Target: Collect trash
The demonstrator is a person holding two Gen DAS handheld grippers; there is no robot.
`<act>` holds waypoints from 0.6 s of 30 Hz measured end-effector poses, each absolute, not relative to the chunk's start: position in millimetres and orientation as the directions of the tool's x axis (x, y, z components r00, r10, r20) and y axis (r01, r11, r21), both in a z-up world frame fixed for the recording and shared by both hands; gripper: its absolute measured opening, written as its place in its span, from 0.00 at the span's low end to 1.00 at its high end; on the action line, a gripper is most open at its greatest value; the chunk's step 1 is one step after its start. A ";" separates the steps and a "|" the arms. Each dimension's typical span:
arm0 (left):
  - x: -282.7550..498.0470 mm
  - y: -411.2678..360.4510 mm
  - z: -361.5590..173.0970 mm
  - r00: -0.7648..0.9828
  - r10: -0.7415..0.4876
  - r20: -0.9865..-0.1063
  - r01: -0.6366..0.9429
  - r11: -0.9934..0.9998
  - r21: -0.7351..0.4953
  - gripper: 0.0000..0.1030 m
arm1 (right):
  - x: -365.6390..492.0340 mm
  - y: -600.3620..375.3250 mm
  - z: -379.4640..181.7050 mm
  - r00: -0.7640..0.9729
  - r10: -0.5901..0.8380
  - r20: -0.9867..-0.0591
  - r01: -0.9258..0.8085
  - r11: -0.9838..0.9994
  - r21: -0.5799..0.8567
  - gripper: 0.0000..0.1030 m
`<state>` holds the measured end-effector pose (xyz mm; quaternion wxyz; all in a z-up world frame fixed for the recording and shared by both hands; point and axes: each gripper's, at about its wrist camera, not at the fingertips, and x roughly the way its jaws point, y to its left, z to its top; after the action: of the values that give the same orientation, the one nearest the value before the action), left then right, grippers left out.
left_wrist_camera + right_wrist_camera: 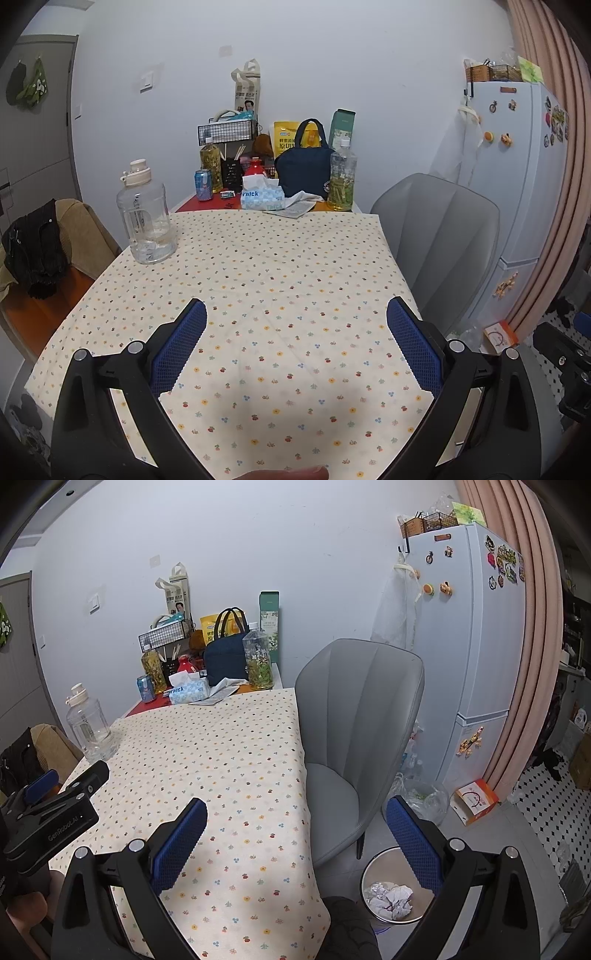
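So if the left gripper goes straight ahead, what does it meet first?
Probably the floral tablecloth: the open left gripper points over it. Further along lies the tissue box, though depth is unclear.

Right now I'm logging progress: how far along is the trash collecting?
Done: crumpled paper lies in the bin by the chair. In hand: nothing; the left hand-held gripper and the right hand-held gripper are both open. Left: no loose trash on the tablecloth.

2 tea bottles [342, 177]; 1 water jug [147, 218]; 1 can [203, 184]; 1 trash bin [397, 893]
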<state>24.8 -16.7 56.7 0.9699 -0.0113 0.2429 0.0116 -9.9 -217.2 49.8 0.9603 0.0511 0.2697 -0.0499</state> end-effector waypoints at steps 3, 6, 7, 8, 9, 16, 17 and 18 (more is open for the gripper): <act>24.4 -17.3 56.6 0.882 0.016 -0.471 -0.028 0.999 -0.018 0.94 | -9.7 -216.3 49.3 0.850 -0.066 -0.523 0.120 0.990 0.069 0.92; 24.1 -16.5 55.6 0.882 0.017 -0.471 -0.028 0.999 -0.016 0.94 | -9.8 -215.8 48.6 0.850 -0.066 -0.523 0.119 0.990 0.069 0.92; 24.2 -16.6 55.3 0.882 0.017 -0.472 -0.028 0.999 -0.016 0.94 | -9.8 -215.5 48.4 0.850 -0.065 -0.523 0.118 0.991 0.069 0.92; 24.3 -16.6 55.1 0.882 0.018 -0.472 -0.029 0.999 -0.016 0.94 | -9.8 -215.4 48.6 0.850 -0.066 -0.523 0.119 0.991 0.069 0.92; 24.8 -16.2 55.0 0.881 0.018 -0.472 -0.029 0.999 -0.017 0.94 | -9.7 -215.2 48.5 0.850 -0.067 -0.522 0.119 0.991 0.068 0.92; 24.7 -16.6 54.9 0.881 0.016 -0.473 -0.026 1.000 -0.015 0.94 | -9.9 -215.2 48.3 0.850 -0.066 -0.523 0.118 0.991 0.068 0.92; 24.6 -17.2 55.0 0.881 0.016 -0.473 -0.026 1.000 -0.014 0.94 | -9.8 -215.2 48.4 0.850 -0.066 -0.523 0.118 0.991 0.067 0.92; 24.6 -17.4 54.8 0.881 0.016 -0.473 -0.025 1.000 -0.014 0.94 | -9.8 -214.8 48.2 0.850 -0.067 -0.522 0.118 0.991 0.065 0.92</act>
<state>24.6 -17.4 54.8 0.9697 -0.0099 0.2438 0.0105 -9.8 -214.8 48.2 0.9606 0.0473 0.2695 -0.0479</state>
